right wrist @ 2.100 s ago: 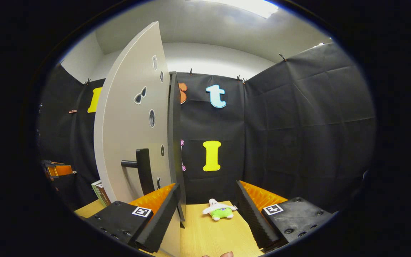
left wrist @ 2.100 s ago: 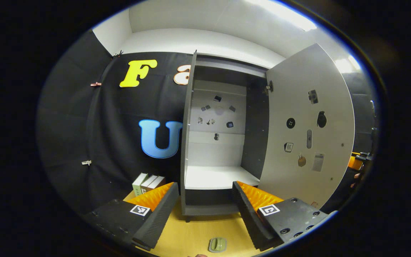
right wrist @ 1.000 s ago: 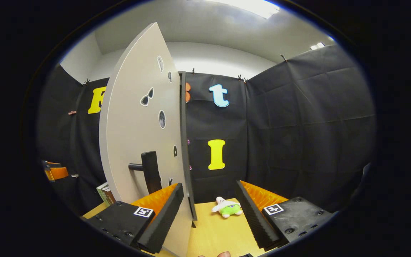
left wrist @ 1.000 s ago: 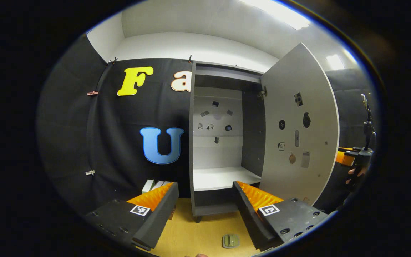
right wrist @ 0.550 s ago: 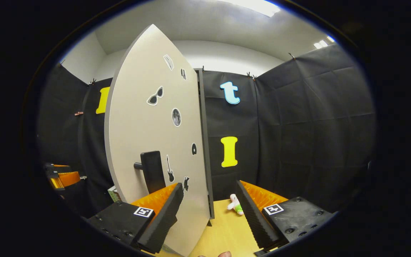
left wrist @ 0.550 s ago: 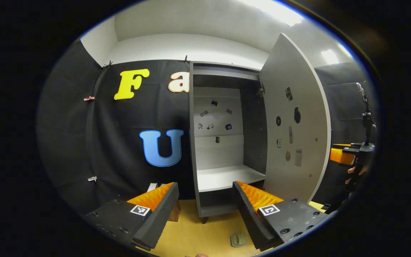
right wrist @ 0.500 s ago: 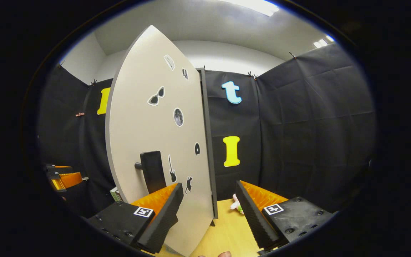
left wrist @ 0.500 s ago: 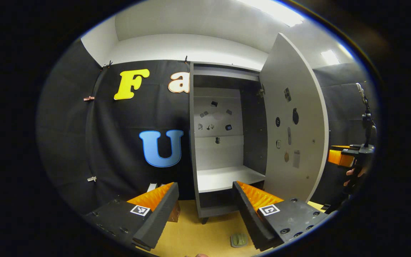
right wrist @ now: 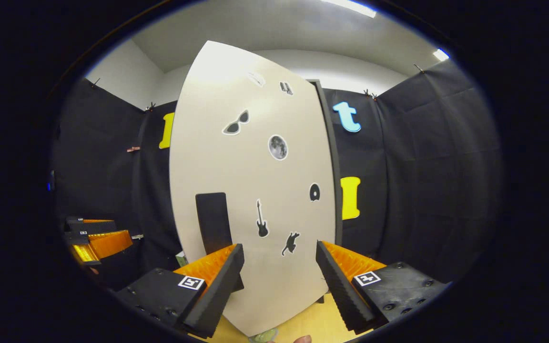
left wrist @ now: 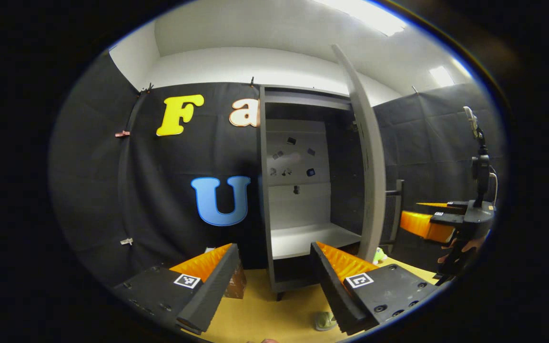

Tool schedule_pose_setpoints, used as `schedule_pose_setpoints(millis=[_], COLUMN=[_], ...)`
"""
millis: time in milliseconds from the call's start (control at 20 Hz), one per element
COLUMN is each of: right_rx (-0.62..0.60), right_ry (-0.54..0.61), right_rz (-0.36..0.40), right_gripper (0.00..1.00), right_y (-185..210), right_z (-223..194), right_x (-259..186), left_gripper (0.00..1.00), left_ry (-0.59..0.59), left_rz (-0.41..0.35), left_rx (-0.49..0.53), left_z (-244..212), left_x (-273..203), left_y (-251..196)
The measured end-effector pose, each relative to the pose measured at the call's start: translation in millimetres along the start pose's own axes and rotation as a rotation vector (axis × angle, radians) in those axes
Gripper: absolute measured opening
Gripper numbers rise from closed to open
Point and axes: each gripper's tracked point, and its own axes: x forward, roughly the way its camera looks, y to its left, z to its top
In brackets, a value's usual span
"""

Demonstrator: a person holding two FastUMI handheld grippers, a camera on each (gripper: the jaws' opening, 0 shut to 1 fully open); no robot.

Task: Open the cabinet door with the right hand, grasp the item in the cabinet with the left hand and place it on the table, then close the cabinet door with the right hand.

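Closing step in hand. Cabinet door (right wrist: 255, 190) half swung, right gripper (right wrist: 279, 267) released just before it, clear of handle (right wrist: 213, 216). Left gripper (left wrist: 274, 271) released, idle. Item (left wrist: 324, 320) lying on table (left wrist: 265, 314). Next: press door fully home.

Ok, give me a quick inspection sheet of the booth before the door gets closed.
Surface: wooden table, under the cabinet.
Job's things: cabinet door about half open; handle ungripped; green item on the table.
Clutter: plush toy beyond the door; brown box left of the cabinet.
Grippers: left gripper and right gripper, jaws open, holding nothing.
Cables: nothing seen.
Surroundings: black cloth walls, white ceiling.
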Motion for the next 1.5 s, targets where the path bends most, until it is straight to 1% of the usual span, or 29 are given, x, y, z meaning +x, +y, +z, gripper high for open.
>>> schedule_pose_setpoints(millis=[200,250,300,350,400,450,600,850,1000,1150,1350,1400,1450,1500], right_rx=[0.014,0.015,0.018,0.019,0.017,0.008,-0.027,-0.037,-0.038,-0.021,-0.021,-0.028,-0.032,-0.030], right_ry=[-0.018,-0.023,-0.026,-0.029,-0.034,-0.041,-0.053,-0.023,-0.034,-0.053,-0.064,-0.065,-0.059,-0.055], right_rz=[0.071,0.082,0.092,0.096,0.097,0.093,0.058,0.015,-0.021,-0.023,-0.029,-0.036,-0.039,-0.038], right_gripper=[0.98,0.98,1.00,0.97,1.00,0.97,0.97,0.97,0.97,0.97,0.97,0.97,0.97,0.98], right_y=[30,34,38,38,38,35,18,-11,-25,-26,-39,-45,-47,-48], right_z=[7,10,12,15,18,22,27,20,24,29,33,34,32,33], right_x=[-1,-2,-5,-6,-9,-12,-23,-36,-38,-37,-41,-42,-42,-42], left_gripper=[0.95,0.95,0.95,0.95,0.95,0.95,0.95,0.95,0.95,0.94,0.95,0.92,0.94,0.94], left_ry=[-0.001,-0.001,0.000,0.000,-0.001,0.000,0.001,0.004,-0.007,-0.004,-0.020,-0.021,-0.022,-0.023], left_rz=[0.035,0.043,0.050,0.054,0.057,0.058,0.058,0.044,0.028,0.026,0.038,0.037,0.039,0.041], left_rx=[-0.016,-0.013,-0.013,-0.018,-0.024,-0.029,-0.035,-0.037,-0.024,-0.018,-0.011,-0.016,-0.022,-0.029], left_z=[2,2,3,3,4,4,8,11,16,19,29,29,28,28], left_x=[-7,-10,-11,-12,-13,-14,-18,-23,-23,-18,-16,-16,-17,-18], left_y=[7,8,9,8,8,7,1,-13,-20,-22,-29,-32,-33,-33])
